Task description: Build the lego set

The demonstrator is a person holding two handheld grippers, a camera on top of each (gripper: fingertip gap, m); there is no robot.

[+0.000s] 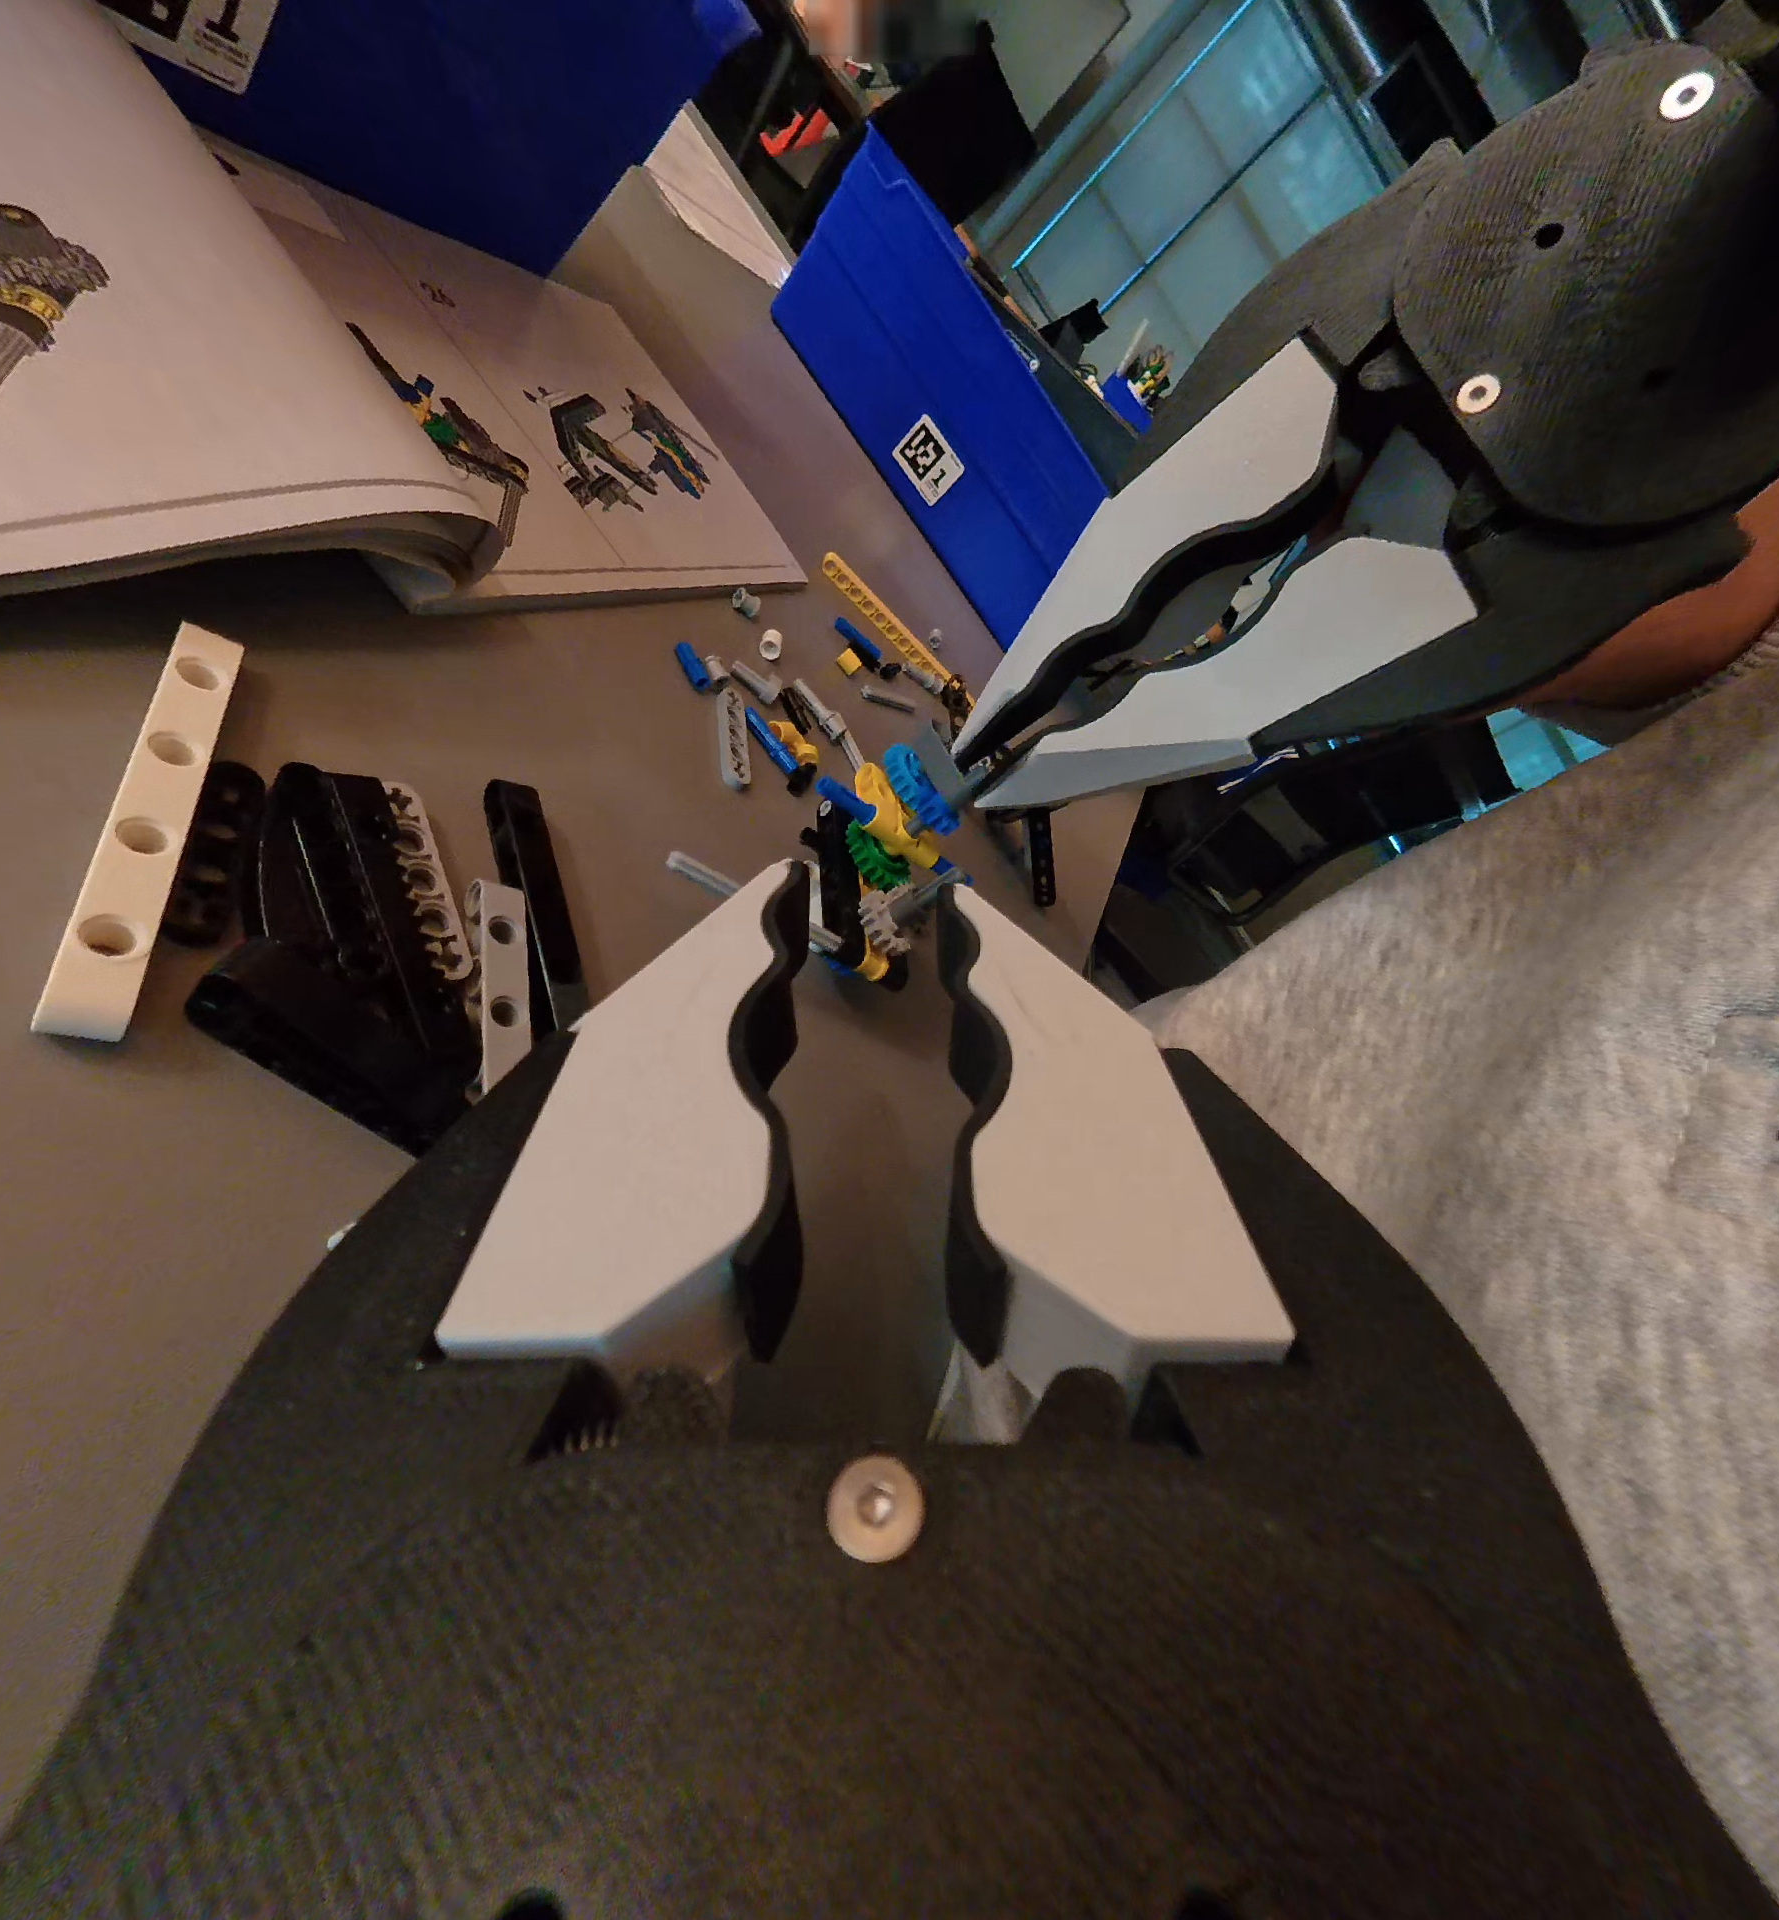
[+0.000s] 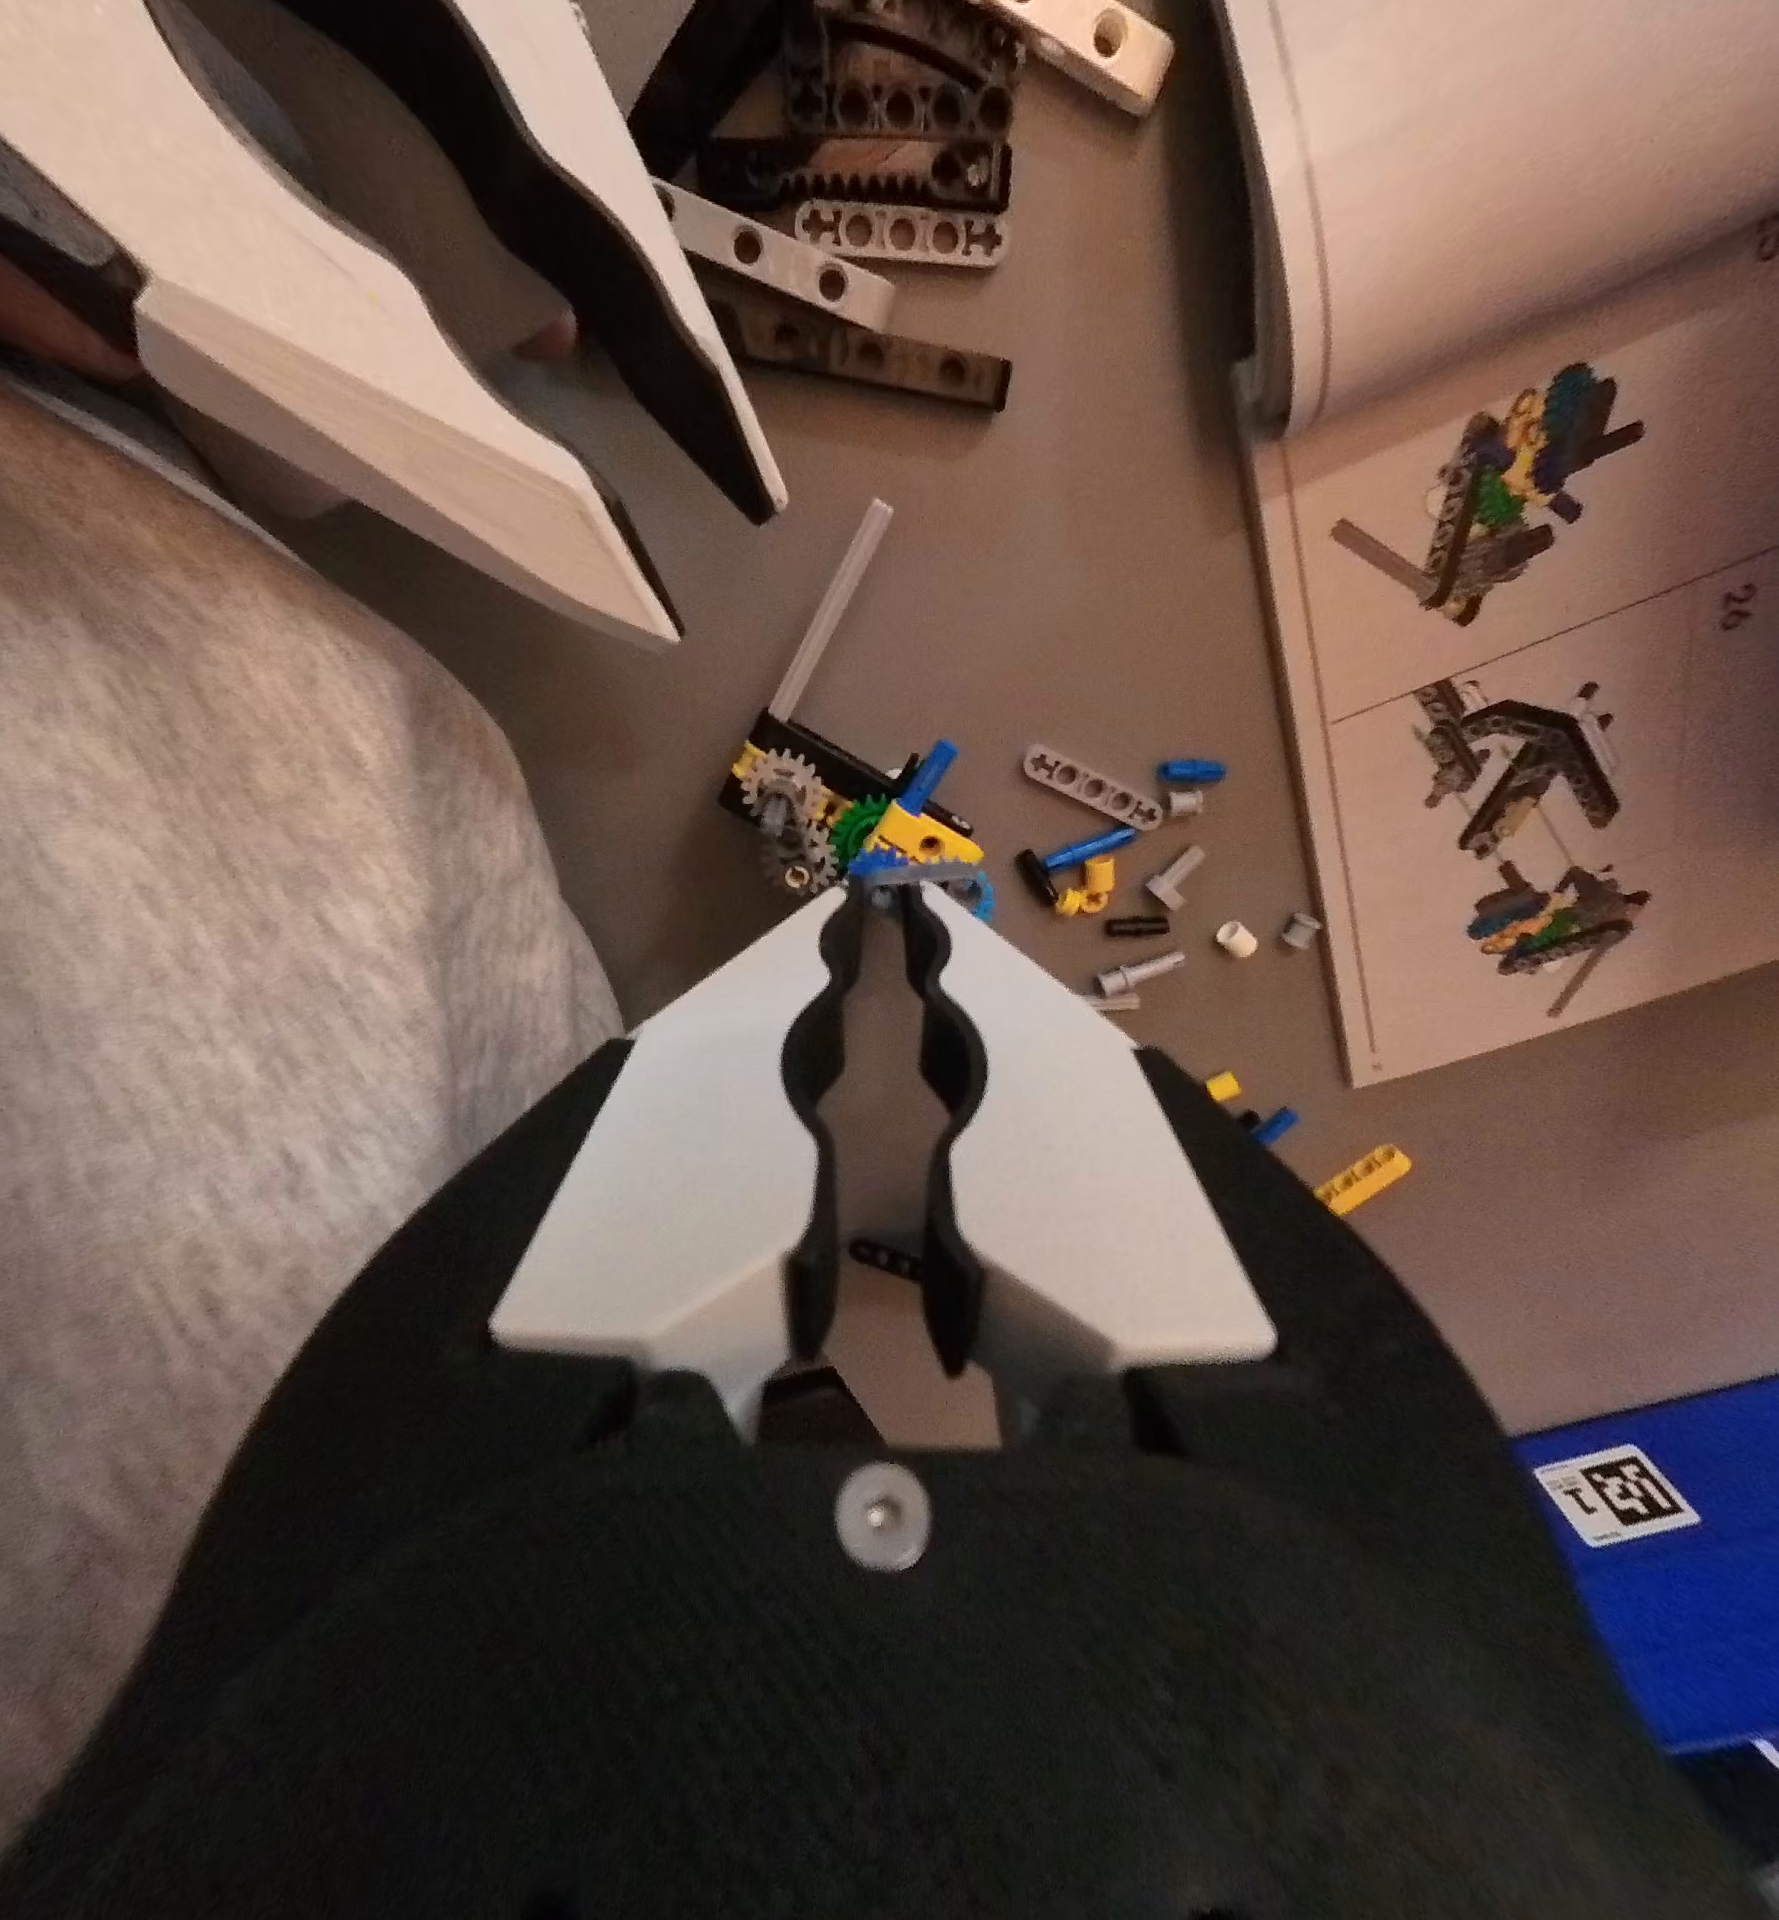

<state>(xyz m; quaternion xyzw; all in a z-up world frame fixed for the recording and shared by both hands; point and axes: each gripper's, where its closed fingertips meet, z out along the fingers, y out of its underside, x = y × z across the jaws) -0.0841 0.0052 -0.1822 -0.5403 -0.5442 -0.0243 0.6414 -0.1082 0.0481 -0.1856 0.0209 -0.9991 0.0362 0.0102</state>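
A small Lego gear assembly (image 2: 823, 805) lies on the grey table (image 2: 1072, 520). It has a black beam, yellow parts, grey gears, a green gear, a blue gear and a long grey axle (image 2: 833, 613). My right gripper (image 2: 883, 902) is shut on a small grey piece (image 2: 911, 883) at the assembly's blue gear end. It also shows in the left wrist view (image 1: 968, 774), reaching in from the right. My left gripper (image 1: 869, 883) is open, with its tips just short of the assembly (image 1: 864, 831) and apart from it. It also shows in the right wrist view (image 2: 719, 571).
An open instruction booklet (image 1: 241, 416) (image 2: 1487, 727) lies by the work spot. Small loose pins and beams (image 1: 781, 707) (image 2: 1124, 862) are scattered beyond the assembly. Large black and white beams (image 1: 345, 914) (image 2: 864, 208) lie to one side. Blue bins (image 1: 926, 395) (image 2: 1695, 1558) stand at the table edge. A grey sleeve (image 1: 1487, 1143) is close by. My hands' fingertips stand some 6 cm from each other.
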